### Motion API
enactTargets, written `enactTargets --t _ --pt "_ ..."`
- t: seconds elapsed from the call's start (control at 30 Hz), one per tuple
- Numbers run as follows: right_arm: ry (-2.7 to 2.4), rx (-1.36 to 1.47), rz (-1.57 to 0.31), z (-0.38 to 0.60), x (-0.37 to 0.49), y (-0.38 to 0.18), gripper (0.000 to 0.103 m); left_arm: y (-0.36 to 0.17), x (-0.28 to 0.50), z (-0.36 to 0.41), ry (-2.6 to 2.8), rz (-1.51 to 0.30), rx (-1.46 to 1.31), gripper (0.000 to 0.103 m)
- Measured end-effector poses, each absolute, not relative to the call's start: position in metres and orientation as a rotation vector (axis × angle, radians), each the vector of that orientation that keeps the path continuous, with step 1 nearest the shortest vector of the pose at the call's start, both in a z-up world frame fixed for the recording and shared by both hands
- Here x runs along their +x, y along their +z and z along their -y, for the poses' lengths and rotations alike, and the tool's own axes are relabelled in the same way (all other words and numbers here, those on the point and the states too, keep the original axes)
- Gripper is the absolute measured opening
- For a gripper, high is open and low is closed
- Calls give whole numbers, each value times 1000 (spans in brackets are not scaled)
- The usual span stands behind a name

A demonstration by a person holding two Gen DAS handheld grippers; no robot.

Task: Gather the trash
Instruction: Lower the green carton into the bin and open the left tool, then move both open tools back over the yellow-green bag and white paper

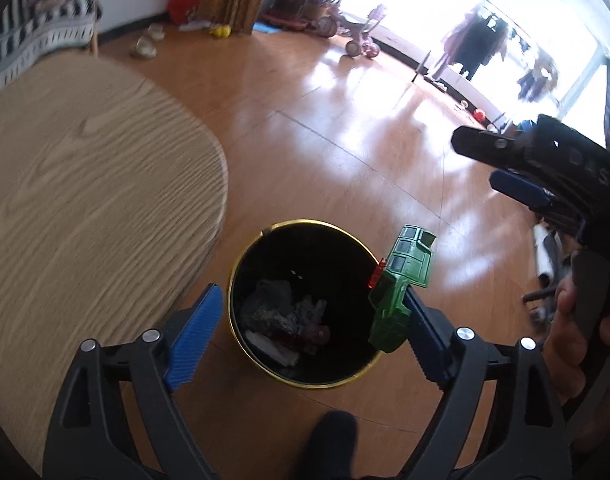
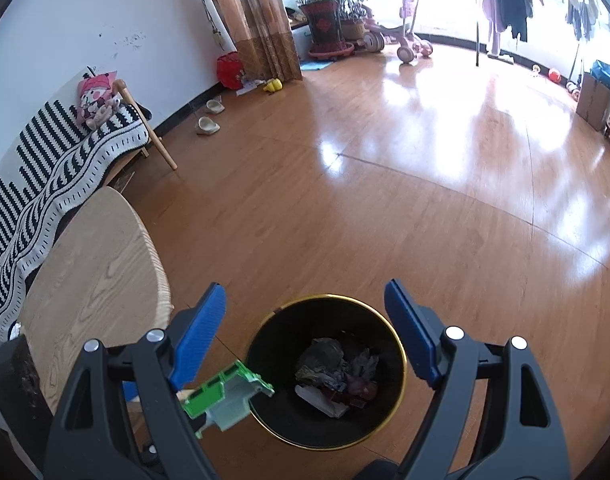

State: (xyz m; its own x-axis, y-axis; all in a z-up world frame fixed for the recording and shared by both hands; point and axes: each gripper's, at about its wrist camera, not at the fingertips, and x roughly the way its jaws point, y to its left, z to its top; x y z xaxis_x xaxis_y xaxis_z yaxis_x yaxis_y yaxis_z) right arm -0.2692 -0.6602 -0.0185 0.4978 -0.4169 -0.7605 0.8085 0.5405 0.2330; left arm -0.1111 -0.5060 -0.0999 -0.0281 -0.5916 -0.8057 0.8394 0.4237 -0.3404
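A black trash bin with a gold rim (image 1: pixel 241 264) (image 2: pixel 329 298) stands on the wood floor, with crumpled trash (image 1: pixel 281 312) (image 2: pixel 333 376) at its bottom. My left gripper (image 1: pixel 311 296) hangs over the bin, jaws wide open. A green toy truck (image 1: pixel 401 280) (image 2: pixel 229 396) leans tilted against its right blue pad only, over the bin's rim; the left pad is far from it. My right gripper (image 2: pixel 305 292) is open above the bin with nothing between its fingers. In the left wrist view it shows at the upper right (image 1: pixel 485 164).
A round wooden table (image 1: pixel 85 200) (image 2: pixel 97 280) stands just left of the bin. Behind it is a bench with a striped blanket (image 2: pixel 65 152). A person's hand (image 1: pixel 565 340) and a dark foot (image 1: pixel 329 440) are near. Slippers (image 2: pixel 209 124), a plant pot (image 2: pixel 325 24) and a tricycle (image 2: pixel 409 40) stand far back.
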Motion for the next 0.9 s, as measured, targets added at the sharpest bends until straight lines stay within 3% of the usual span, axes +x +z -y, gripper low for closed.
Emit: enactTargets --t 0.2,0.33,0.47,0.57,0.9 --pt "-848 601 -672 656 -278 -11 82 -113 -111 522 -1191 -1291 142 92" --pt "-874 645 -663 670 -292 -16 82 -102 -130 534 -1128 -1124 258 97" --pt "-883 658 -661 679 -301 -19 82 -121 -127 547 -1194 -1350 140 97" --pt "-883 662 -654 680 -305 -19 82 -112 -138 554 -1092 -1118 297 97" --pt "-824 636 -670 674 -287 -16 82 -76 -132 534 -1096 -987 326 97"
